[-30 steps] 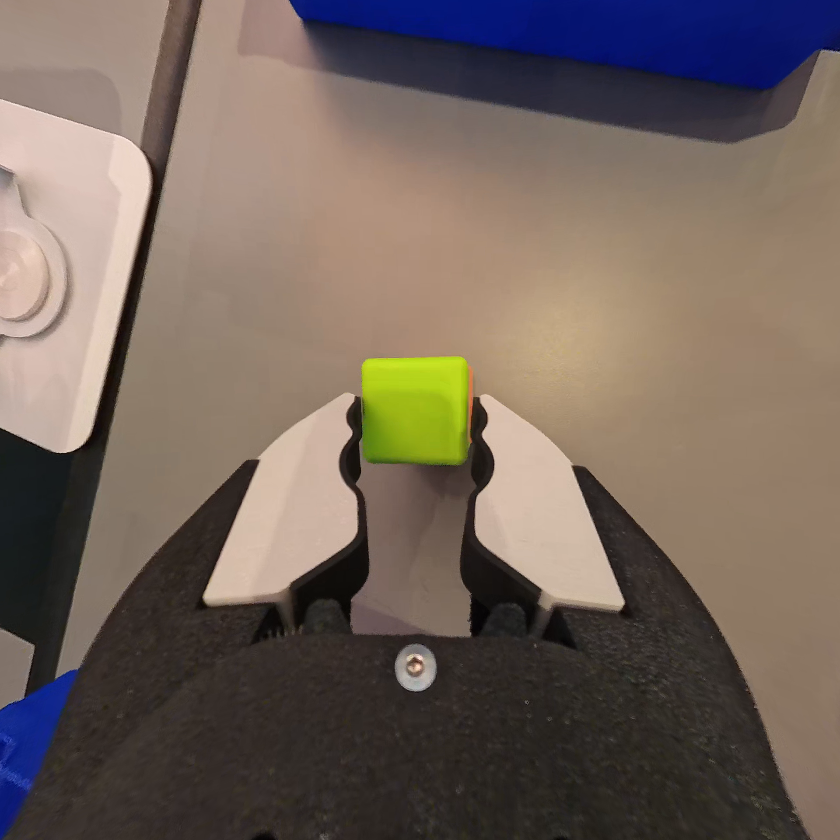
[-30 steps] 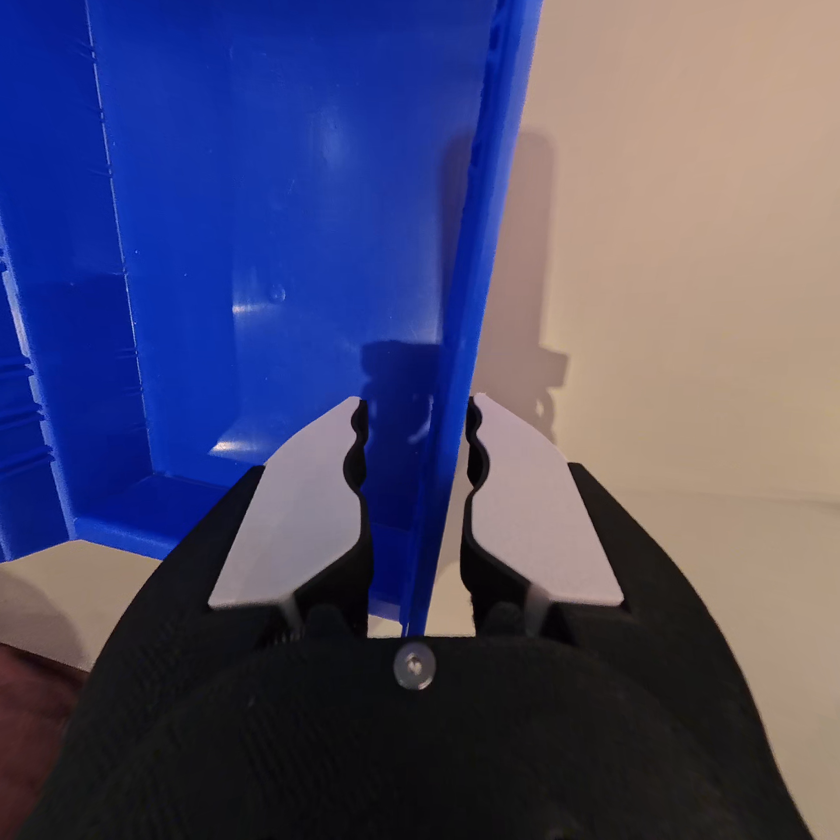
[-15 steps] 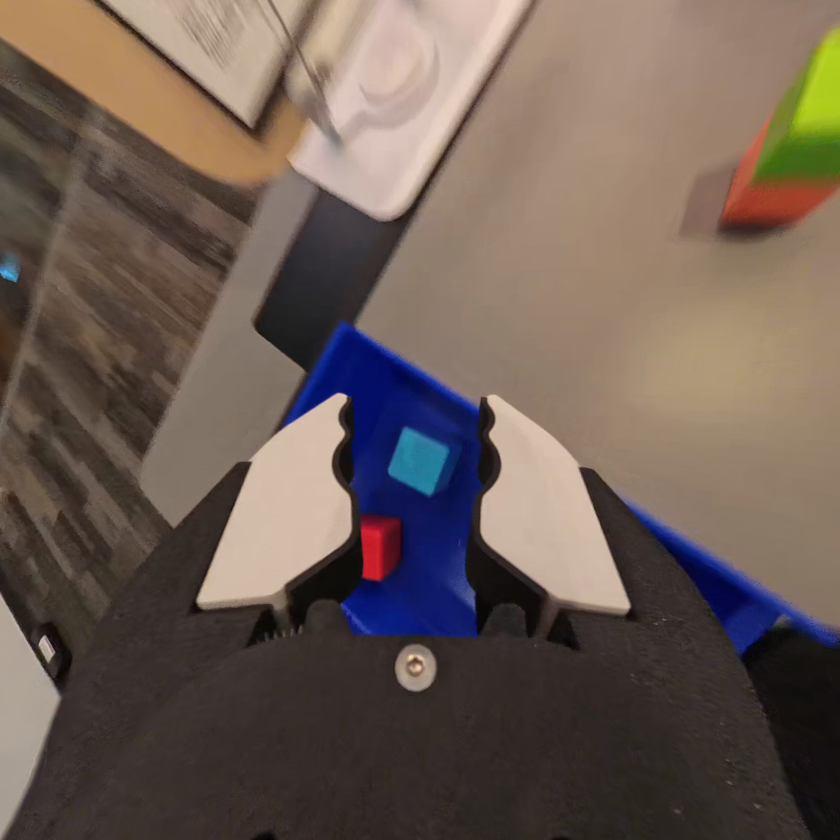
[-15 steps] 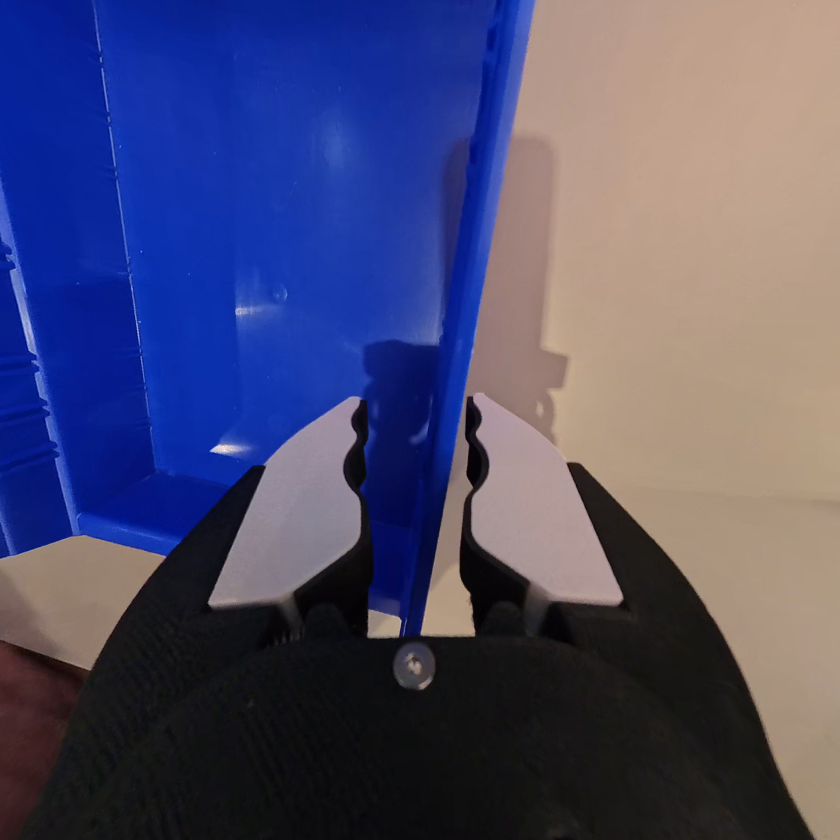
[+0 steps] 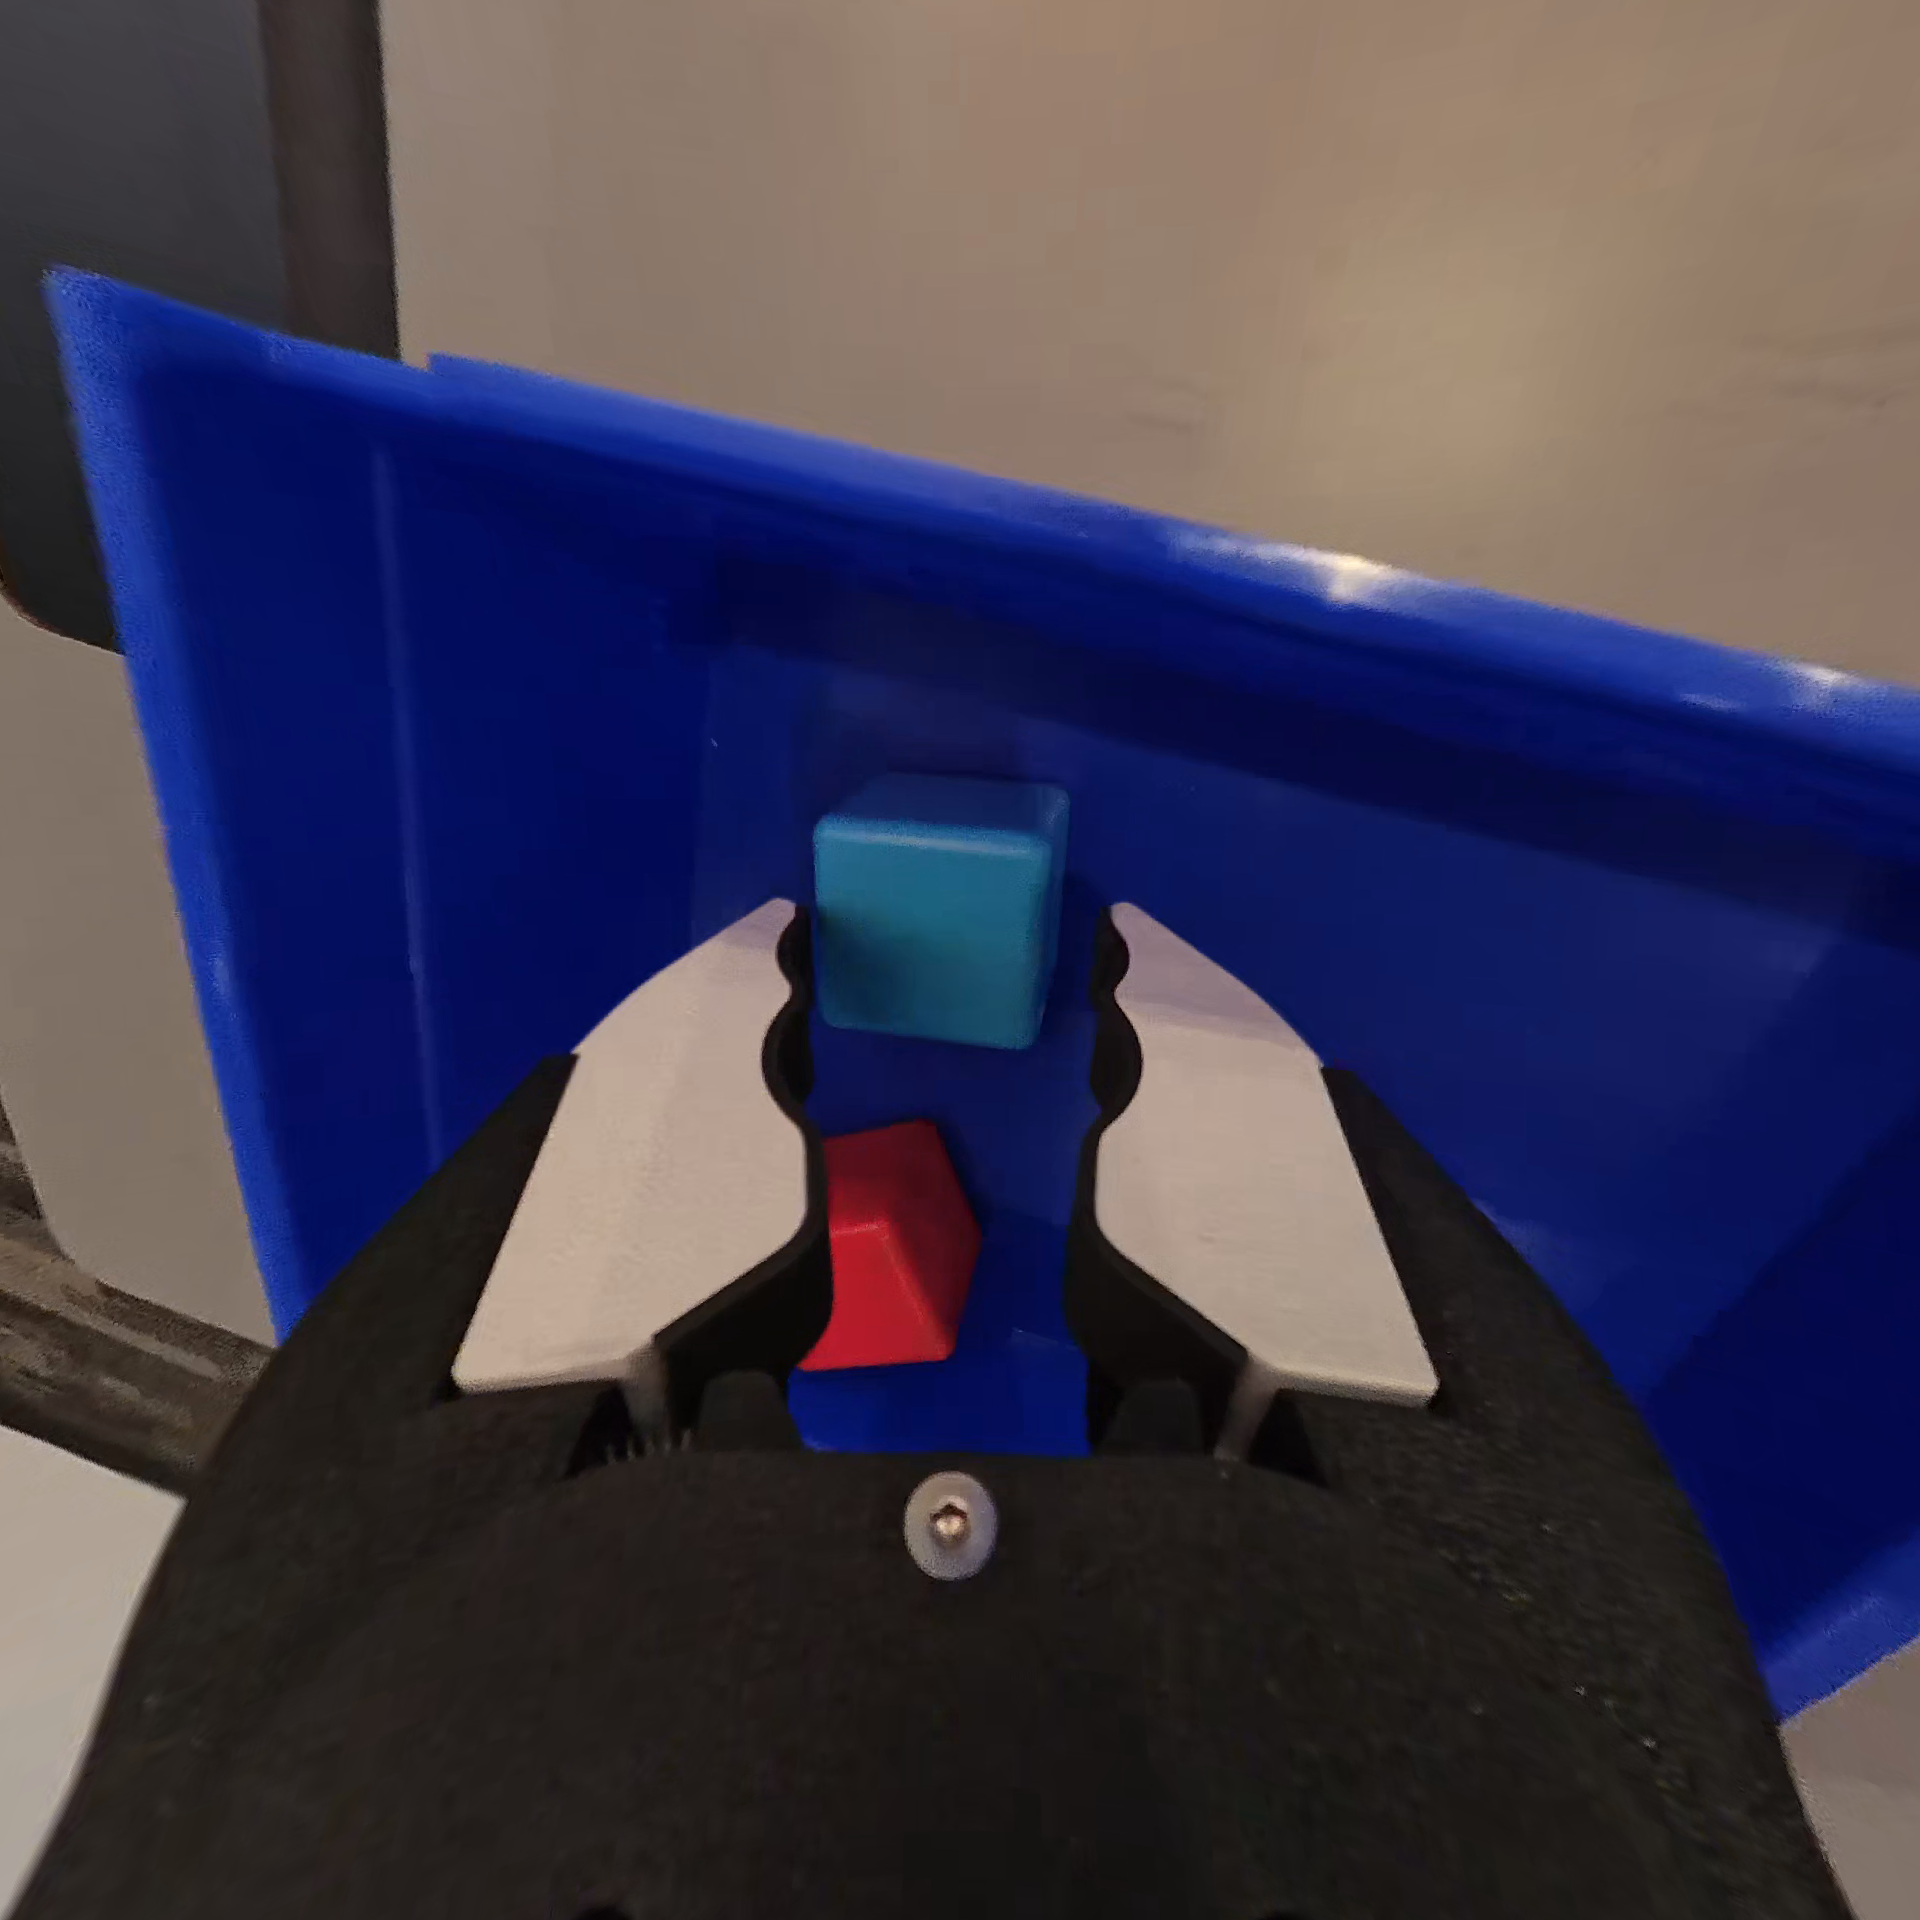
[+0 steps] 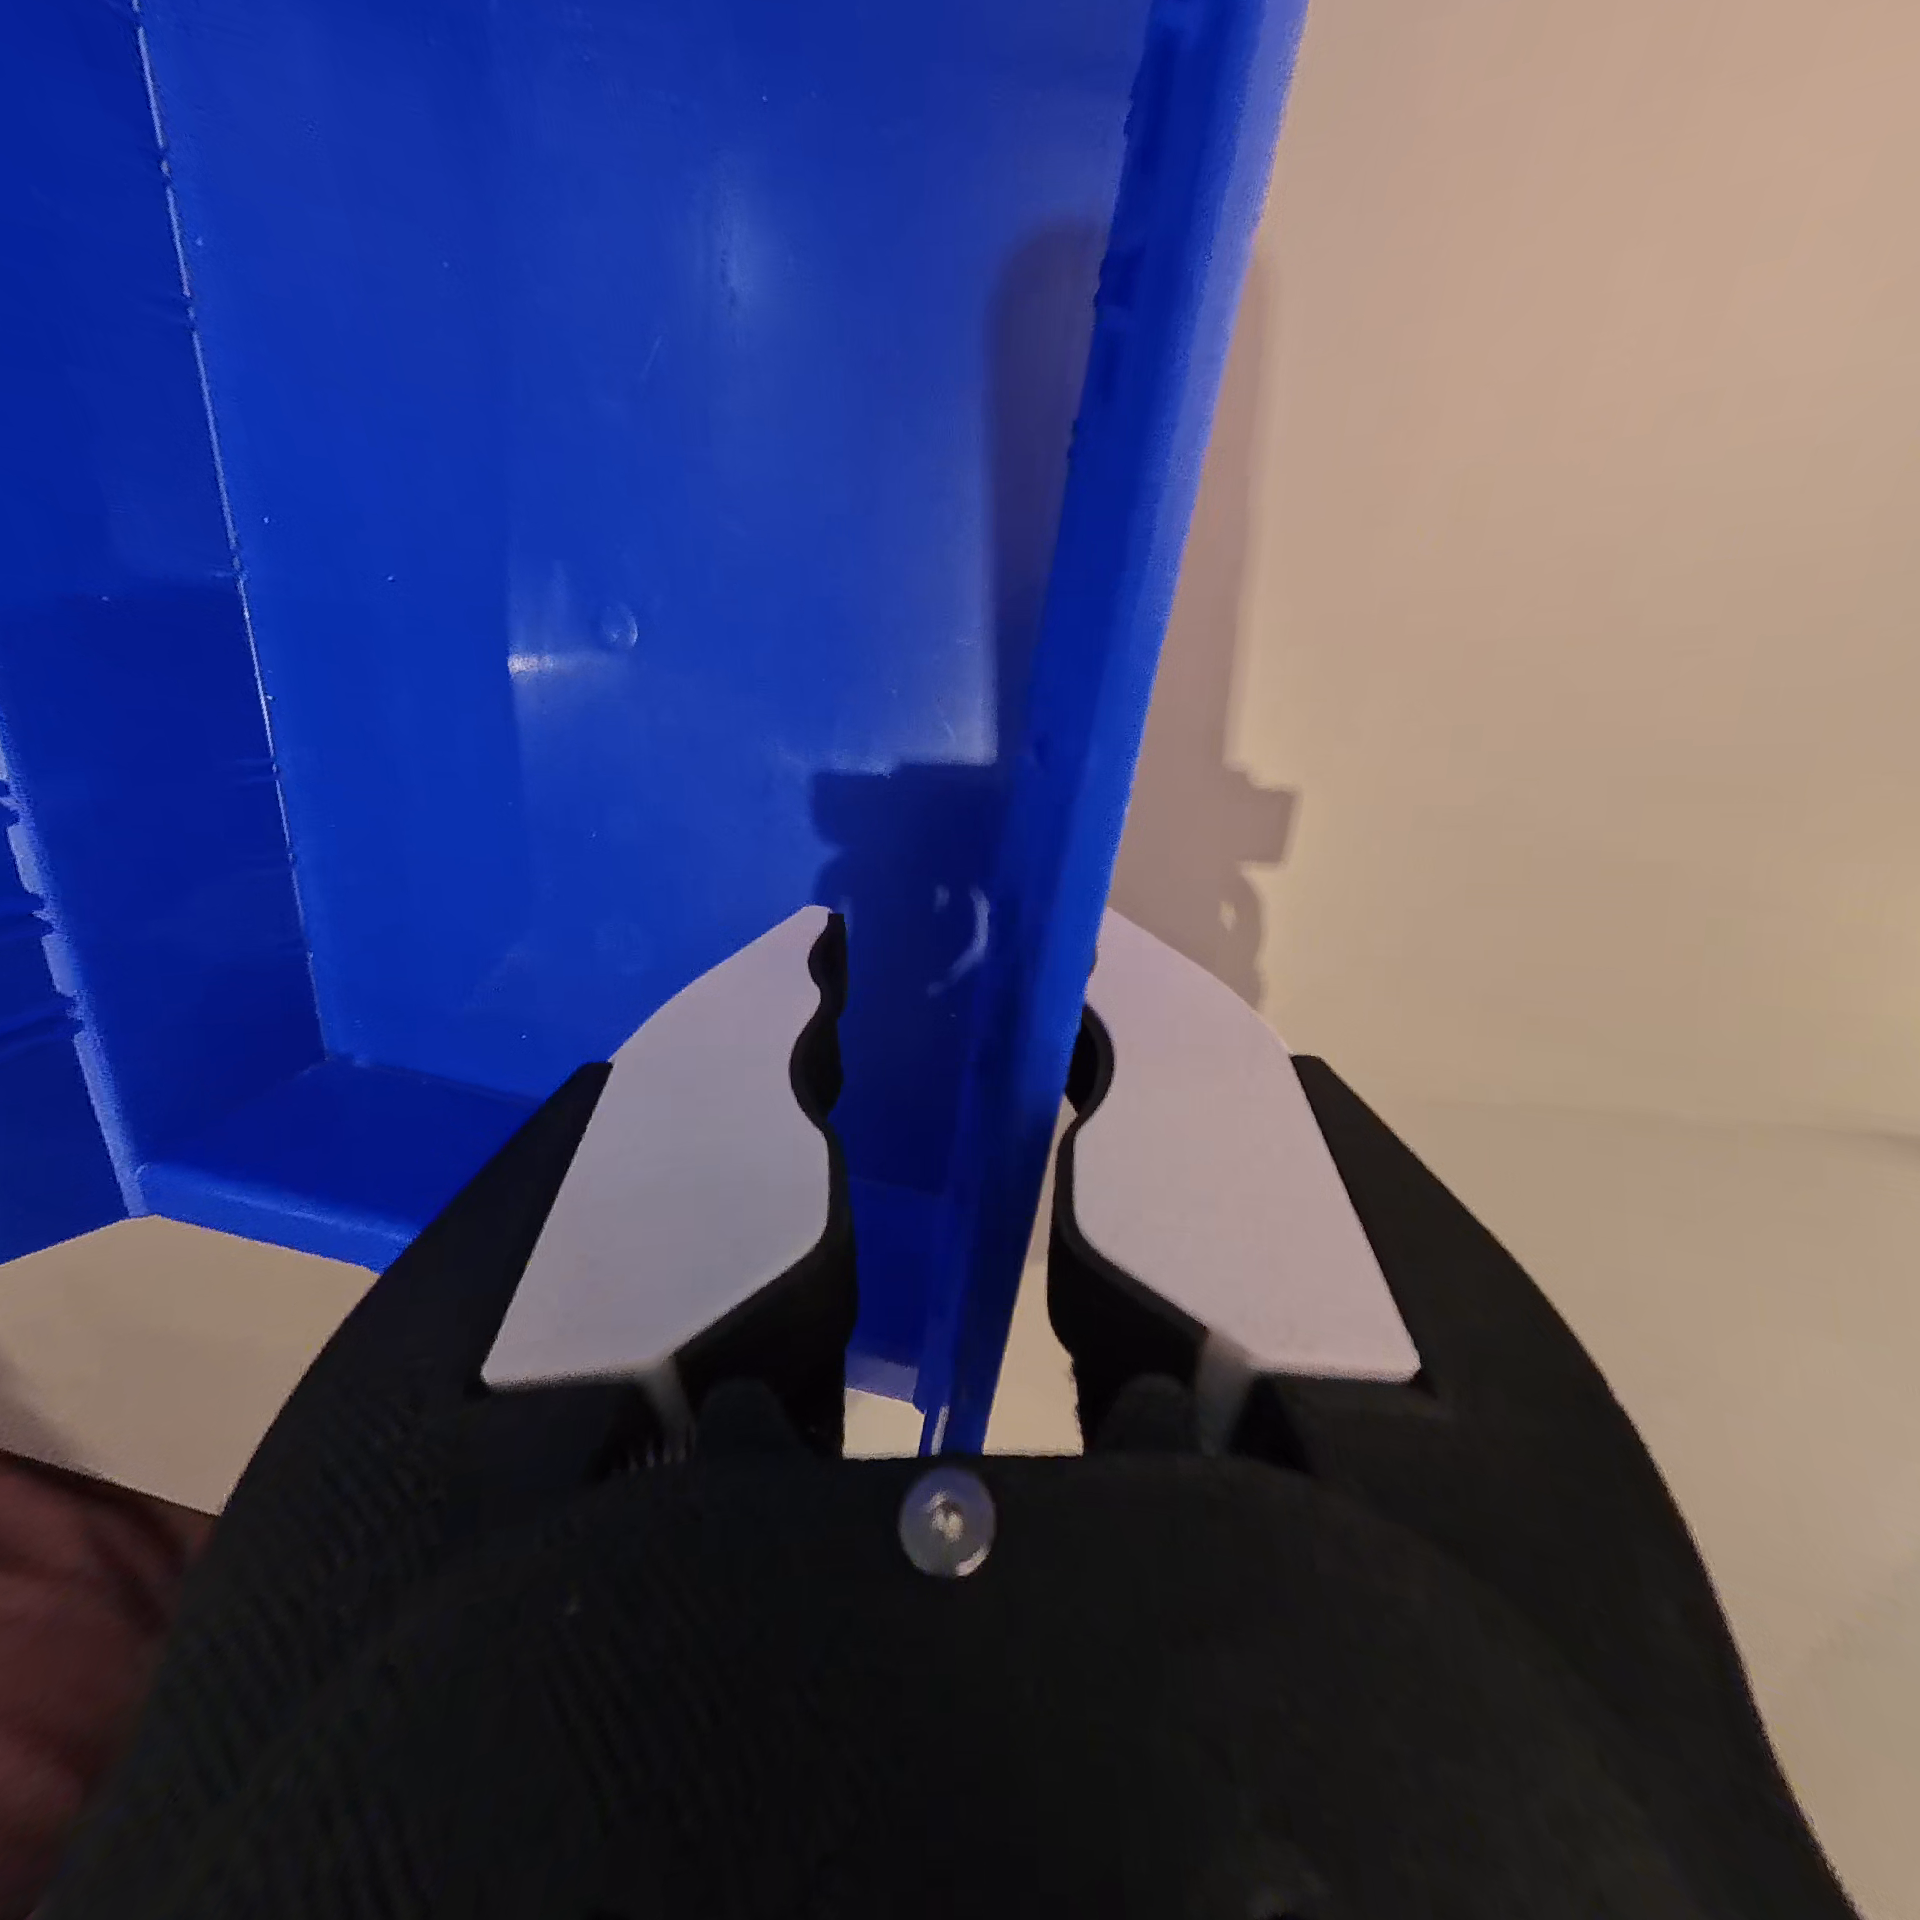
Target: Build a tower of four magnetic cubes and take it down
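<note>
**Left tongs poised over the cyan cube in the blue bin; right tongs astride the bin wall**

In the left wrist view, the left tongs (image 5: 951, 971) are held wide apart inside a blue bin (image 5: 1455, 810), with nothing gripped. A cyan cube (image 5: 935, 914) is seen between the fingertips, apparently untouched on either side. A red cube (image 5: 894, 1247) lies nearer the camera, close against the left finger. Both cubes rest on the bin floor, apart from each other.

In the right wrist view, the right tongs (image 6: 961, 971) are set astride a thin side wall of a blue bin (image 6: 623, 416). The outer finger appears to touch the wall, while a gap is left on the inner side; whether the wall is actually clamped cannot be told. No cube is shown in that bin.

Count: two cubes are visible, one cyan and one red; two tongs are visible. No tower appears in either view, so its height cannot be judged. The step in hand is judged to be the pick-up of the cyan cube.
</note>
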Motion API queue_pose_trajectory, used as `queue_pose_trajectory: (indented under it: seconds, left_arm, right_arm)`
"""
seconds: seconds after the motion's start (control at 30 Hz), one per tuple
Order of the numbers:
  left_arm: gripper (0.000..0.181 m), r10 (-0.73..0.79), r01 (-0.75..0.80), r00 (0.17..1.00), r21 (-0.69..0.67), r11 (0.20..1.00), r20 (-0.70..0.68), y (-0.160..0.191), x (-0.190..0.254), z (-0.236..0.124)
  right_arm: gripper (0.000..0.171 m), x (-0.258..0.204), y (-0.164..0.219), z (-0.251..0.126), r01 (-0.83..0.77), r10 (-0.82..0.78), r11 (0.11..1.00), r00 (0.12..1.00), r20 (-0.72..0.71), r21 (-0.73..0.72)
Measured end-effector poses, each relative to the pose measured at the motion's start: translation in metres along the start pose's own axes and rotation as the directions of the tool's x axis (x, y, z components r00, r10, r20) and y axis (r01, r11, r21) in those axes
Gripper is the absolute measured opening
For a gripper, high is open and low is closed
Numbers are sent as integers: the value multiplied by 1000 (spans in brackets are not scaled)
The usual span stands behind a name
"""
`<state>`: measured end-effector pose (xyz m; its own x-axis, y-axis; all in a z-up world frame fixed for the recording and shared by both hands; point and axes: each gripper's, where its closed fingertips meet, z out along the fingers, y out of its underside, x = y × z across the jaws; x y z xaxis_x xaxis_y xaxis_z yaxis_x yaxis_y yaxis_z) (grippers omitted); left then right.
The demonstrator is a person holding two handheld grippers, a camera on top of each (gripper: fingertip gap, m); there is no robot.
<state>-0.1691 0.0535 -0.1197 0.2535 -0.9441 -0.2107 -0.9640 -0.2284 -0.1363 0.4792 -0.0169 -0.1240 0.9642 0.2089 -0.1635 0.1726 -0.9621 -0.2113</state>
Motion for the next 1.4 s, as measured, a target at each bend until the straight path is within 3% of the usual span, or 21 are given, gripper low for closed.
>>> queue_pose_trajectory:
  seconds: [0.33,0.5,0.67,0.77,0.9,1.0,1.4]
  left_arm:
    - [49,28,-33,999,-129,991,-43,15,-2,16]
    - [49,41,-38,999,-121,992,27,11,-11,-28]
    - [49,60,-70,978,42,997,198,-58,-19,-128]
    - [49,40,-61,980,104,993,197,-120,10,-157]
    - [49,37,-52,994,146,988,103,-192,67,-143]
    - [49,14,-16,1000,139,990,16,-226,99,-121]
    - [49,-14,13,999,-26,1000,-39,-255,123,-69]
  right_arm:
    - [40,-3,0,0,16,-16,1000,1000,18,-3]
    - [39,-4,-2,-2,17,-17,1000,999,37,14]
    - [39,-4,-1,-1,16,-16,1000,999,42,9]
    - [39,-3,-1,-1,17,-17,1000,999,39,6]
    - [39,-4,0,-1,21,-21,1000,999,35,4]
    - [39,-4,0,-1,22,-22,1000,999,38,6]
    - [36,-5,7,2,23,-23,1000,997,78,-2]
